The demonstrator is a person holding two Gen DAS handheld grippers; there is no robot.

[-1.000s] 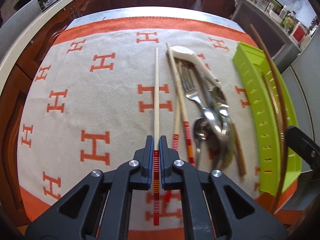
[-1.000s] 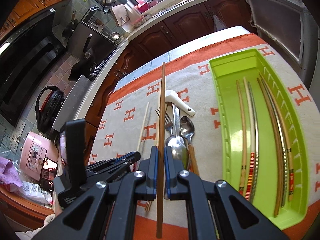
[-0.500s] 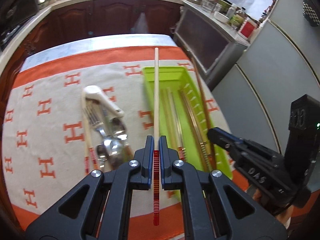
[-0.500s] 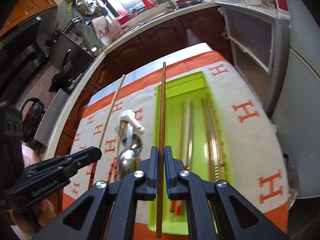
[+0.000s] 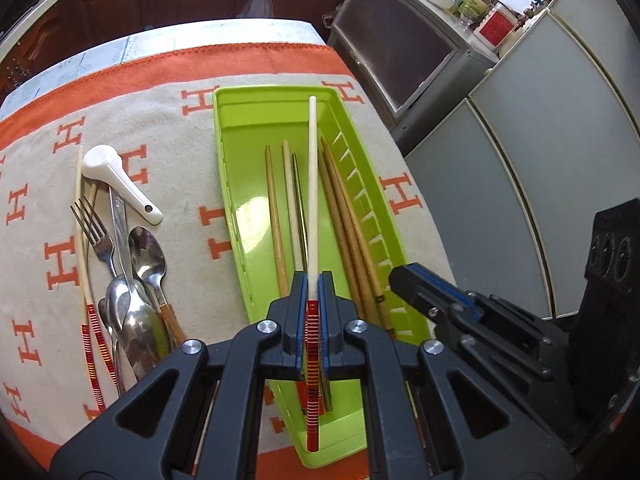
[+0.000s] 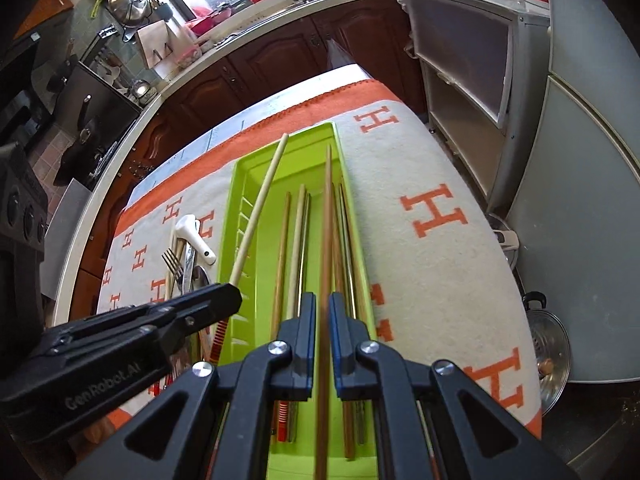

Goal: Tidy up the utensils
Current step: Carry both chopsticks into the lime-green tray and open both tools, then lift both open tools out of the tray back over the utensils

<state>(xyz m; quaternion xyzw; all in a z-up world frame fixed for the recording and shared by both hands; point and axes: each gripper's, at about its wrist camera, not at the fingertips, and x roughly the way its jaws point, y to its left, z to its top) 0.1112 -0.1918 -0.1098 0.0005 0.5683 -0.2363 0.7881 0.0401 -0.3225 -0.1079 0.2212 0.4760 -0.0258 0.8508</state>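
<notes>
My left gripper [image 5: 312,280] is shut on a pale chopstick [image 5: 312,180] with a red-striped end, held lengthwise over the green tray [image 5: 224,152]. My right gripper [image 6: 322,300] is shut on a brown wooden chopstick [image 6: 328,220], also lengthwise above the tray [image 6: 240,184], near its right wall. Several chopsticks lie in the tray. The right gripper's tip [image 5: 402,278] shows beside the tray's right rim in the left wrist view. In the right wrist view the left gripper [image 6: 234,294] comes in from the left with its pale chopstick [image 6: 260,208].
On the H-patterned cloth [image 5: 168,128], left of the tray, lies a pile: a white ceramic spoon [image 5: 116,176], a fork [image 5: 94,228], metal spoons [image 5: 146,252] and red-striped chopsticks [image 5: 86,280]. Grey cabinets stand past the table's right edge, and a steel pot [image 6: 548,344] sits low on the right.
Both grippers have swung right from the utensil pile to above the green tray, each carrying its chopstick. The two grips look unchanged.
</notes>
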